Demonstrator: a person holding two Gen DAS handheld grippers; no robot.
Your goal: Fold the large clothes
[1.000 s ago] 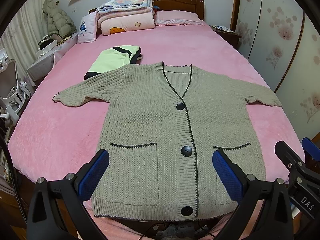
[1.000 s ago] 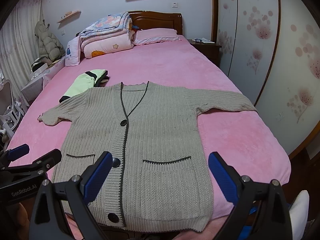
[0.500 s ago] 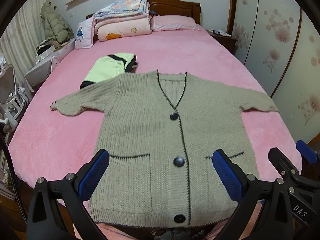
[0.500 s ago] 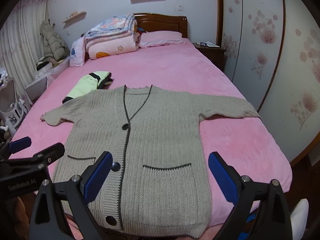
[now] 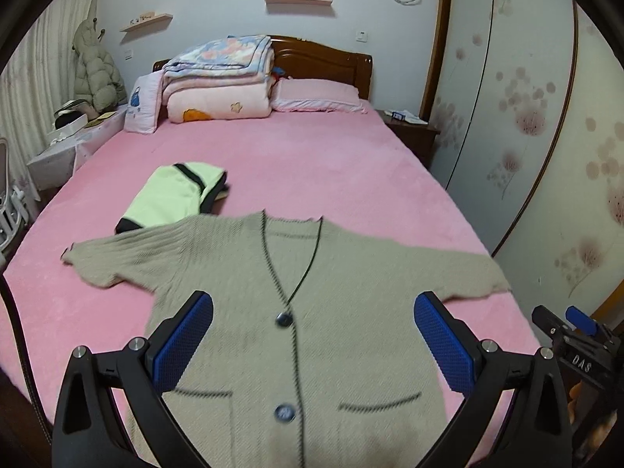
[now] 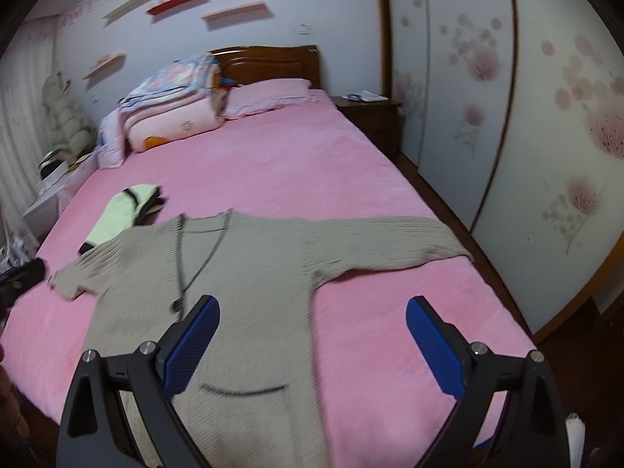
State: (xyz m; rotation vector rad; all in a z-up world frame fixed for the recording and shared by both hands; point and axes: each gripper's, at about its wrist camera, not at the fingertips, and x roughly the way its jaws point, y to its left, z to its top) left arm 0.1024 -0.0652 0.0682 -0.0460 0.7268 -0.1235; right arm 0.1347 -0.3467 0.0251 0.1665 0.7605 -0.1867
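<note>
Grey knit cardigan (image 5: 312,335) spread flat, front up and buttoned, on pink bedspread (image 5: 312,163); body directly ahead of and below left gripper (image 5: 314,347), sleeves out to either side. Left gripper spread wide, nothing between blue pads (image 5: 183,341), hovering above the garment rather than touching. Right gripper (image 6: 312,345) likewise spread and empty, offset toward the right sleeve (image 6: 394,241), pink cover showing between its pads. Folded pale green garment (image 5: 175,195) just beyond the left shoulder, its near edge apparently overlapped by the left sleeve (image 5: 117,257). Risks: sleeve lifted there could drag or disturb the folded piece; loose chunky knit could stretch or bunch if pinched in a single layer; hem near the foot of the bed, so a pull toward the tool could slide it off. Readable writing: "DAS" on right gripper's body (image 5: 581,355), seen from left wrist; nothing else legible, both views motion-blurred.
</note>
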